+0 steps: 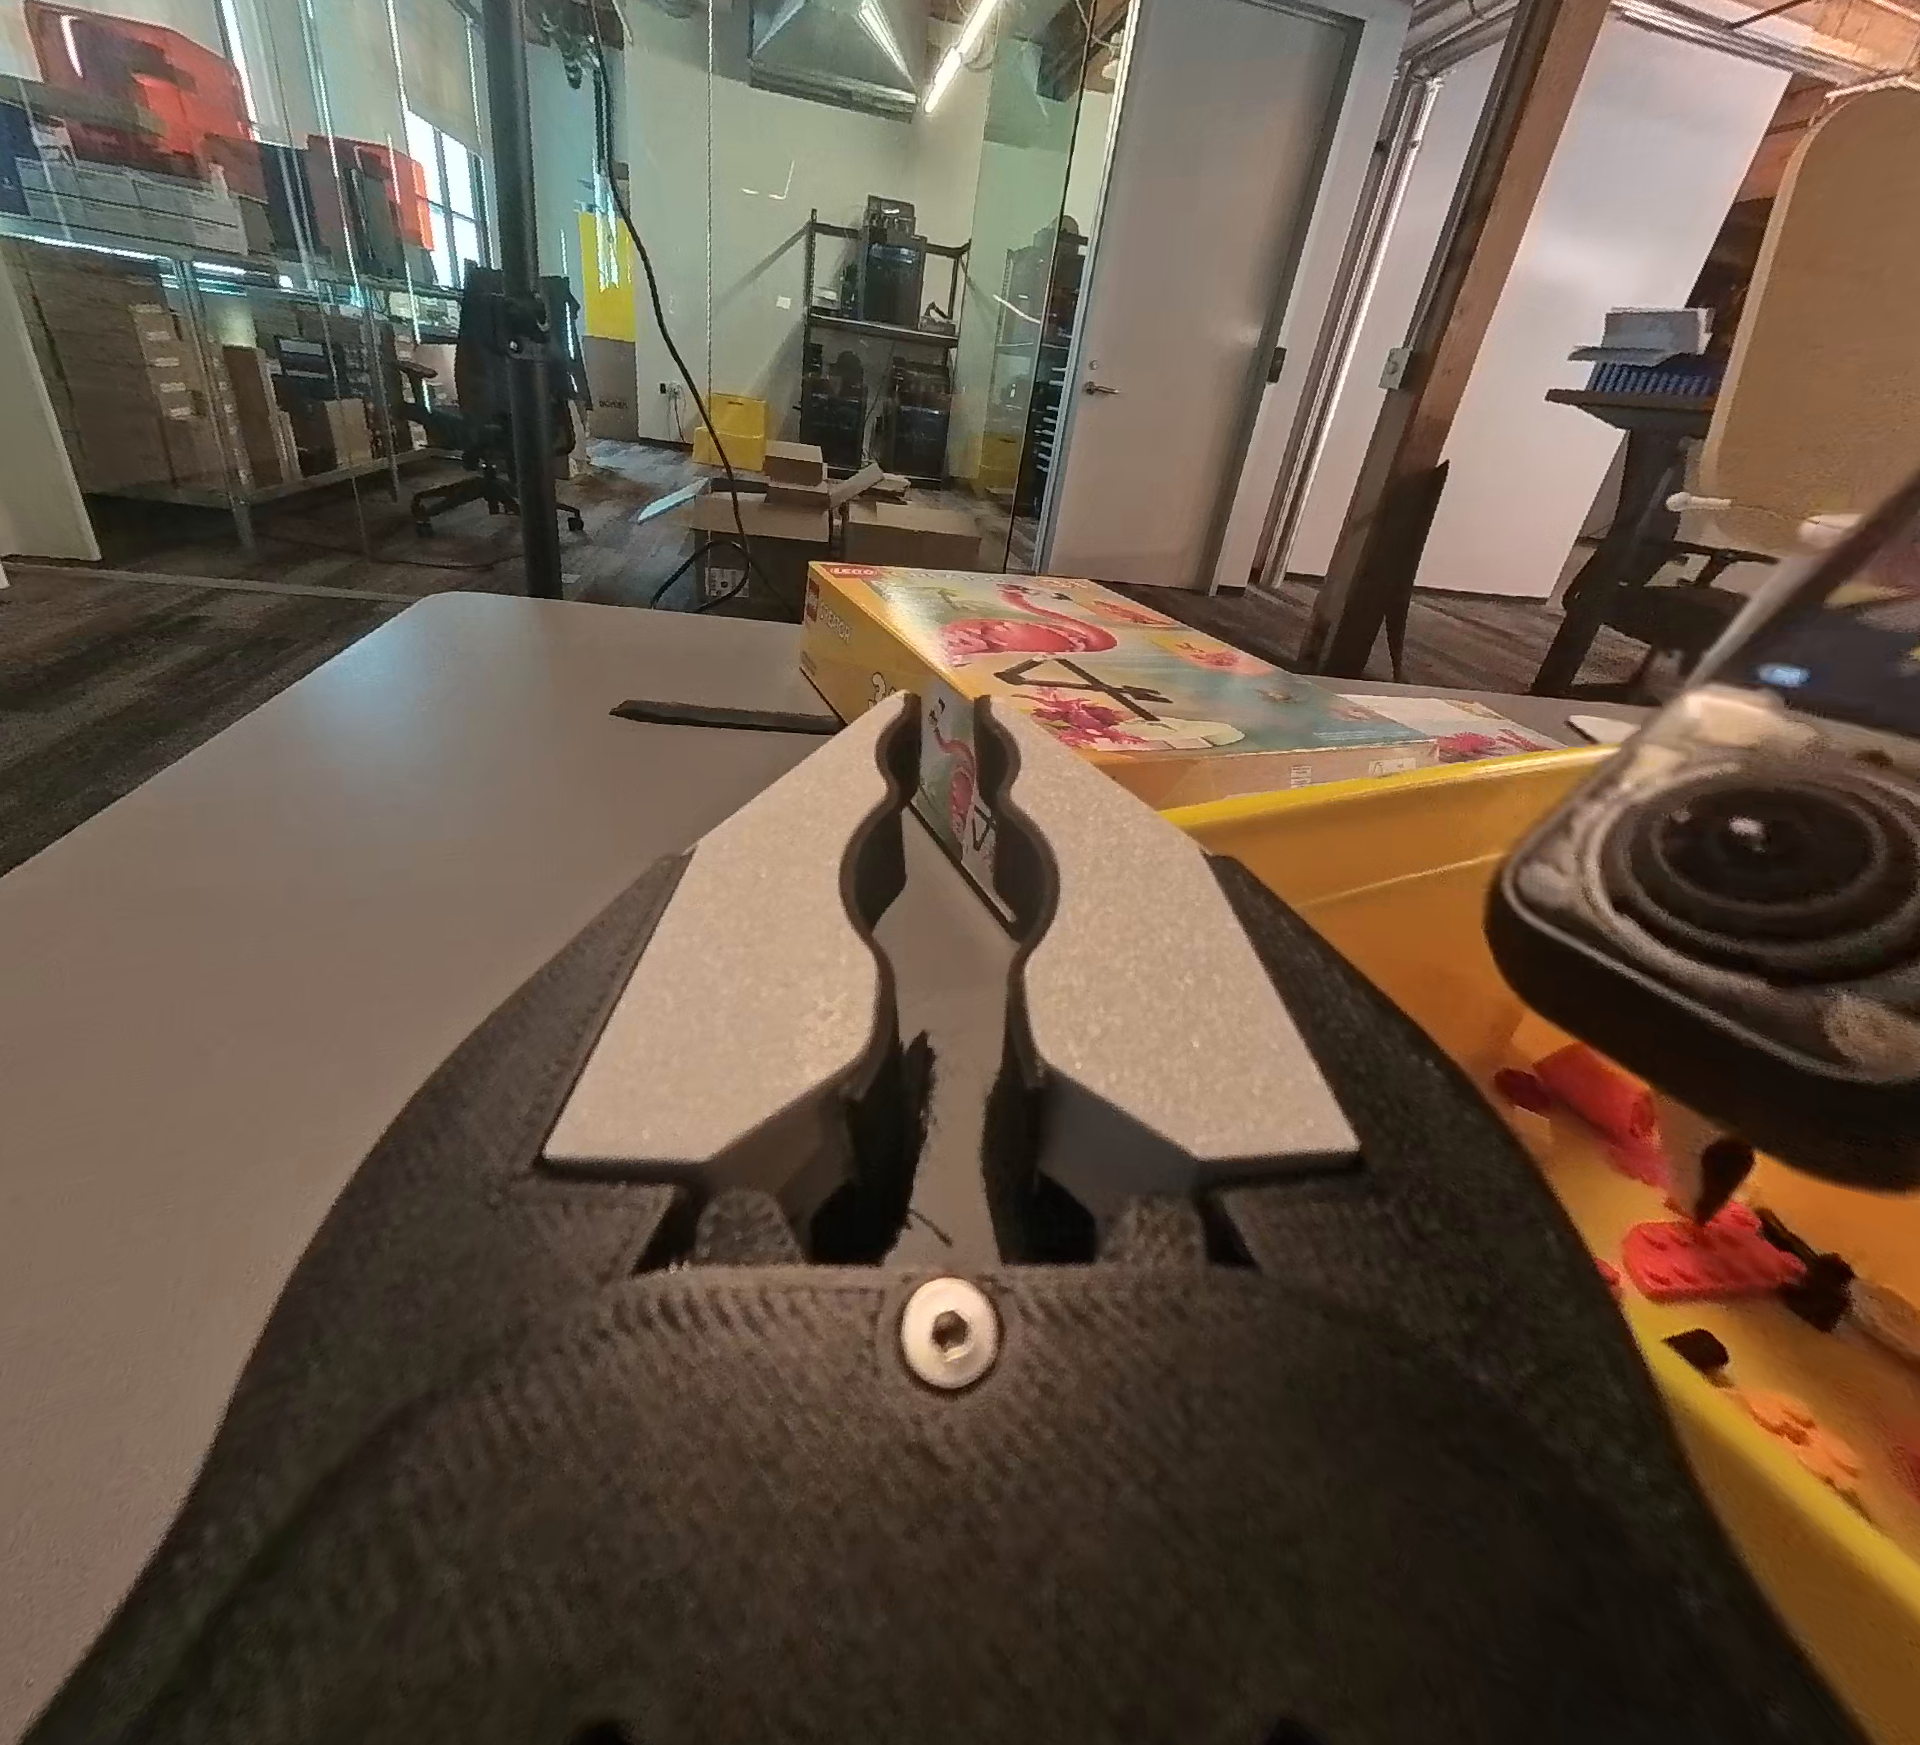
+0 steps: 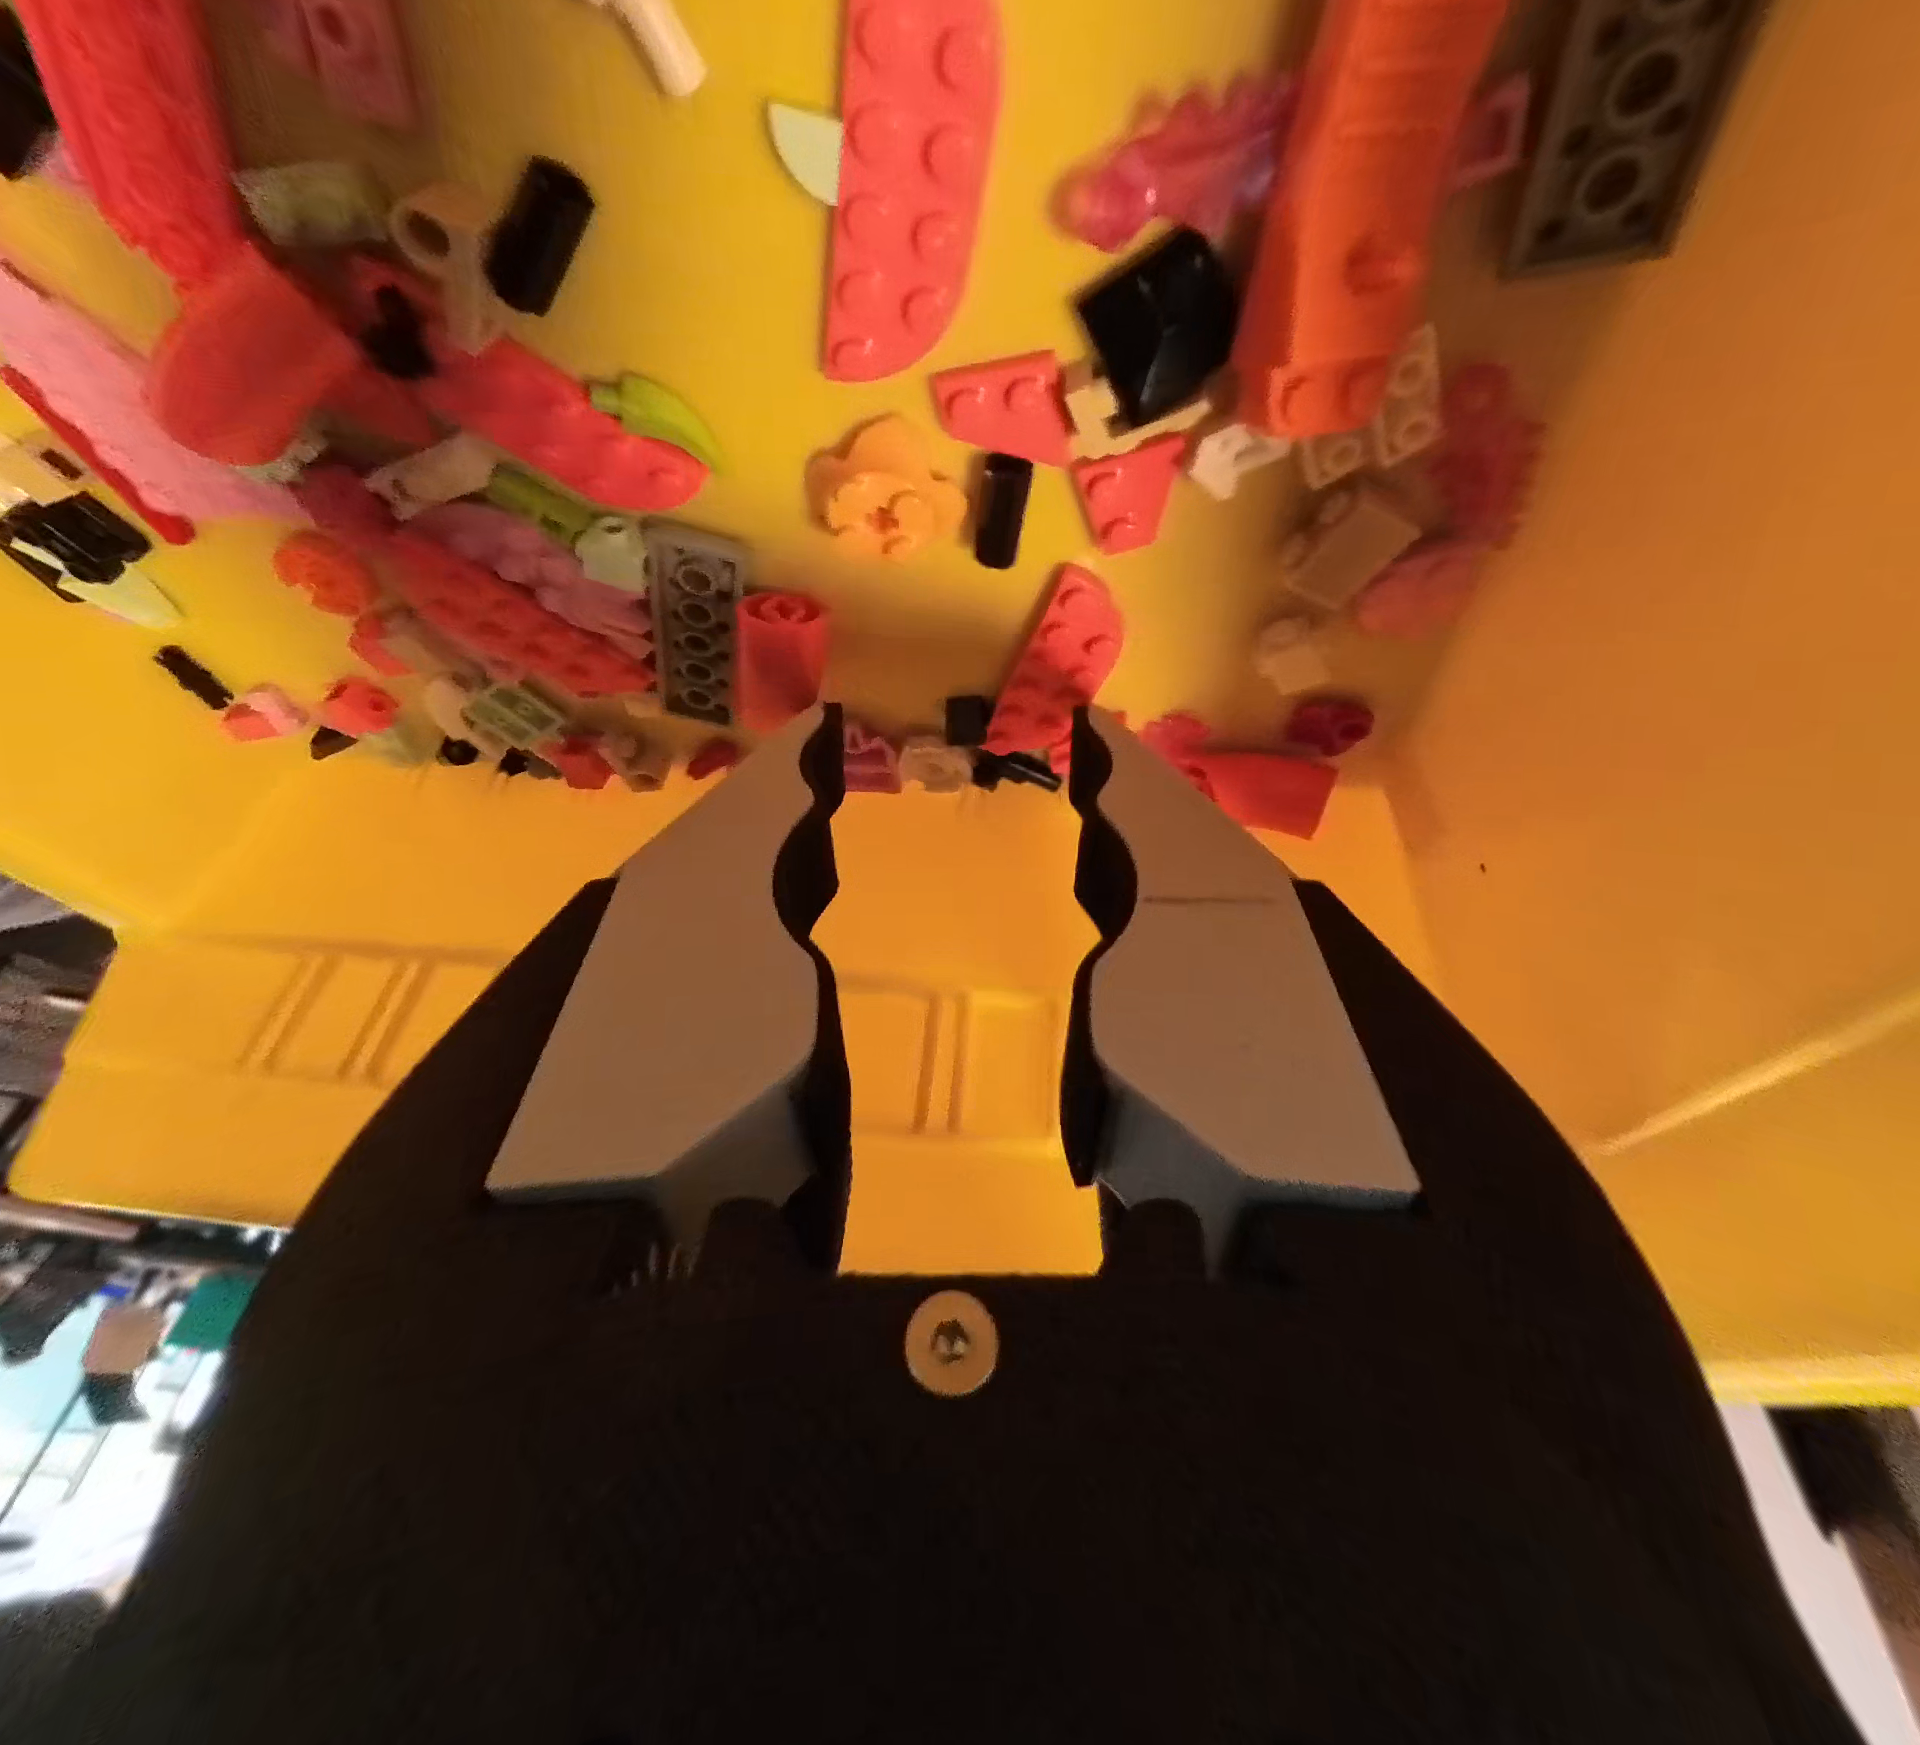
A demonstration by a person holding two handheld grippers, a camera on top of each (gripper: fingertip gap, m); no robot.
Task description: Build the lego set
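Office floor and glass partitions lie beyond a grey counter (image 1: 312,864). Left hand-held gripper (image 1: 948,719) is clamped on a flamingo-printed booklet (image 1: 961,791), edge-on, at frame centre. Right hand-held gripper (image 2: 951,729) hangs with jaws apart over a yellow bin (image 2: 1558,864); small bricks (image 2: 935,765) lie just ahead between its tips, strung across the frame.

Left tongs (image 1: 948,708): grey wedge fingers (image 1: 769,947), black wavy inner pads, textured black printed body, one silver hex screw (image 1: 948,1332). Right tongs (image 2: 951,729): same build, same screw (image 2: 950,1339). Black wide-lens camera (image 1: 1725,874) on the right unit.
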